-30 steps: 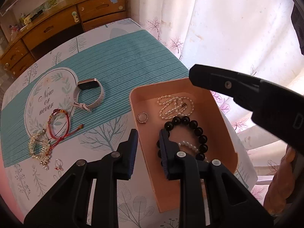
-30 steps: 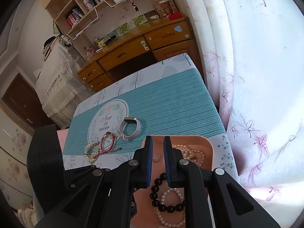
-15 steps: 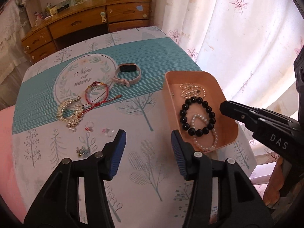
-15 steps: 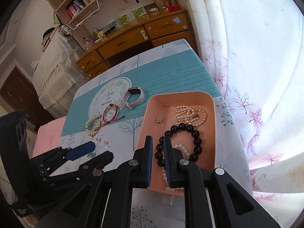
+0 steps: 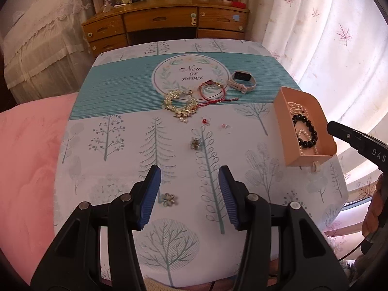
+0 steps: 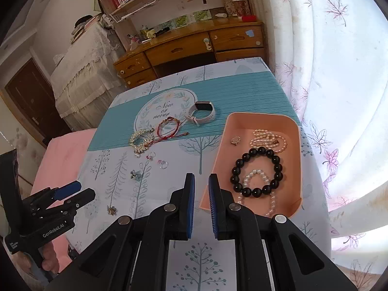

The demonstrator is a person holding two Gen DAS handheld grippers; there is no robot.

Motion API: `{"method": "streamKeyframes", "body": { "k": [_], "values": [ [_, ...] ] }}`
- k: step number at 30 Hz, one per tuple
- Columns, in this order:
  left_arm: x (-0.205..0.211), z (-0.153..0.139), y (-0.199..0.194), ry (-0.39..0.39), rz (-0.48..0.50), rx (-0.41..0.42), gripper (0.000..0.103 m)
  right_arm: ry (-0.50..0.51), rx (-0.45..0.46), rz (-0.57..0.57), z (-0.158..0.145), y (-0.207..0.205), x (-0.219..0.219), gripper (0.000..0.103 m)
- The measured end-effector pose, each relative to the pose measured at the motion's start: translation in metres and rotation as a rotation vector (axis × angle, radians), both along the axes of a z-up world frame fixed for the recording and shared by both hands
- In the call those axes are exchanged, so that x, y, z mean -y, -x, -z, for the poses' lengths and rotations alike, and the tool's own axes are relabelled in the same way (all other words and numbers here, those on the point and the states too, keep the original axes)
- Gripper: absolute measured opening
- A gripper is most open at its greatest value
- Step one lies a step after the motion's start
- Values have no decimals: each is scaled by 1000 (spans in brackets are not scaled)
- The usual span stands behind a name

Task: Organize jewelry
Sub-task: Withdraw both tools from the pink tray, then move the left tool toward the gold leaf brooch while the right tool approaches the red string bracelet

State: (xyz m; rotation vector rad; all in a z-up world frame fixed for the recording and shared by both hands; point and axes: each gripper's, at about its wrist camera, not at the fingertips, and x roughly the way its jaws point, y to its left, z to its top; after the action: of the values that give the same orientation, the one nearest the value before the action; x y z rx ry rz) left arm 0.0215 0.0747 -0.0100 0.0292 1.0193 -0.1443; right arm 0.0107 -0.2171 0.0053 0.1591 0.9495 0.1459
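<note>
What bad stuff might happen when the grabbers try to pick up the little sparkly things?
The flower brooch is small and flat on the tablecloth, so the open left gripper might pinch cloth or let it slip. The gold leaf bracelet touches the red cord bracelet, so lifting one may drag the other. The pink tray sits near the table's curtain-side edge; a bump from the right gripper might push it off.

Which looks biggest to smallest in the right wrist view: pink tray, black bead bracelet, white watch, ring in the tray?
1. pink tray
2. black bead bracelet
3. white watch, though it lies farther from the camera, so its real size against the bracelet is unsure
4. ring
</note>
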Motion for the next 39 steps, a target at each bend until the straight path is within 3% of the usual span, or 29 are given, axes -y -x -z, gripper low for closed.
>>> {"method": "streamKeyframes", "body": {
  "k": [9,17,21,32,39],
  "values": [
    [-31,0,-4,20,-59,-2,47,27,-31,-89,4,-12,-41,12],
    [-48,-2,-32,22,-92,11,47,56,-48,-138,2,-39,-62,12],
    [-57,2,-52,23,-98,2,47,64,-59,-154,4,-58,-71,19],
    [-56,42,-134,69,-45,-132,47,4,-160,-147,26,-139,-78,21],
    [-43,77,-194,114,-16,-255,47,-113,-306,-58,57,-215,-66,21]
  ]
}}
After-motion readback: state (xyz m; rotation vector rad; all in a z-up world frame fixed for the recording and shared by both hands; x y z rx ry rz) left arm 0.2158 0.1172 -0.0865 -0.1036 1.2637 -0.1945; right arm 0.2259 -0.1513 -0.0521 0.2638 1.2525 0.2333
